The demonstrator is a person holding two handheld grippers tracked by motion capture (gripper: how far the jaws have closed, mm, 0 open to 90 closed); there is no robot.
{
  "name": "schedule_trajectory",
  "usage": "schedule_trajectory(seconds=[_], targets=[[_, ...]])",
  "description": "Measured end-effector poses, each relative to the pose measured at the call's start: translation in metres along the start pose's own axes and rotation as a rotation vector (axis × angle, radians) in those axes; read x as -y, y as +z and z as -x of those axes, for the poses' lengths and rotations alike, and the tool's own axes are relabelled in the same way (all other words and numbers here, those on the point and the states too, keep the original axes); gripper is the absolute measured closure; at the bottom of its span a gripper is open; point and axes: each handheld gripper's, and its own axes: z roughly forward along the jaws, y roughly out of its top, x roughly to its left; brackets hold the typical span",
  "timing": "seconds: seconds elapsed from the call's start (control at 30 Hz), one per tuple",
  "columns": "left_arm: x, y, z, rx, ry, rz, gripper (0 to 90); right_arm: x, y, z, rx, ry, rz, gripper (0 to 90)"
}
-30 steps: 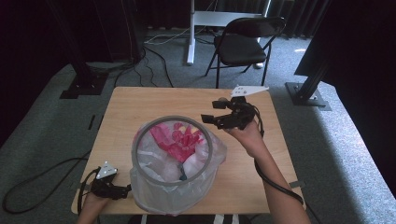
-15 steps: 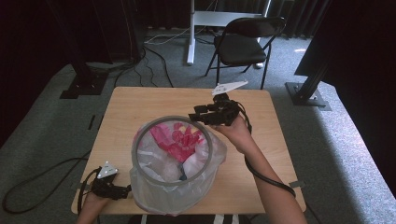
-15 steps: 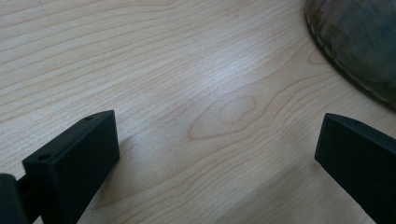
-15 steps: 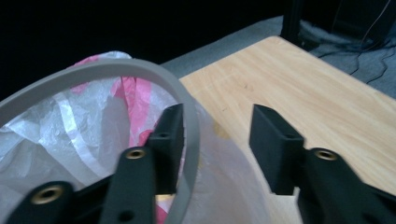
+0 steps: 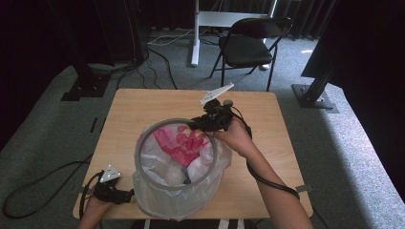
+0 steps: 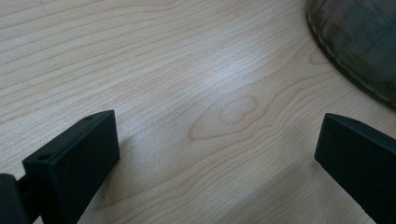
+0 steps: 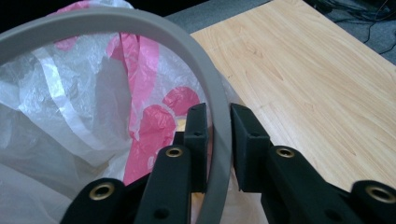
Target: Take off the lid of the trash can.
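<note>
Leftward, right gripper (image 7: 215,122) has closed on grey ring (image 7: 205,79) (wrist bent).

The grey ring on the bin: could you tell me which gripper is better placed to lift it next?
Right. The right gripper has just closed over the ring; the left gripper rests open on the table.

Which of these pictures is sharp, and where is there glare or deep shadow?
High view: soft overall, the room's edges sunk in darkness, daylight across the table. Left gripper view: a pale sheen on the wood, near jaws blurred. Right gripper view: grey ring sharp, glare on the clear plastic liner.
</note>
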Motion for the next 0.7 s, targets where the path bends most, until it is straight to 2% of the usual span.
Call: schedule_trajectory(seconds=[0.1, 0.2, 0.33, 0.7], targets=[[0.0, 0.0, 0.0, 0.0, 0.0, -0.001, 0.0, -0.002, 0.001, -0.003, 0.019, -0.018, -0.029, 79.6], [0.0, 0.0, 0.001, -0.003, 0.003, -0.002, 0.0, -0.003, 0.001, -0.004, 0.03, -0.023, -0.033, 79.9], [0.0, 0.0, 0.001, -0.004, 0.005, -0.003, 0.0, -0.003, -0.001, -0.003, 0.02, -0.013, -0.02, 80.1], [0.0, 0.0, 0.001, -0.005, 0.007, -0.005, 0.0, -0.008, -0.012, -0.006, 0.039, -0.007, 0.042, 80.9]])
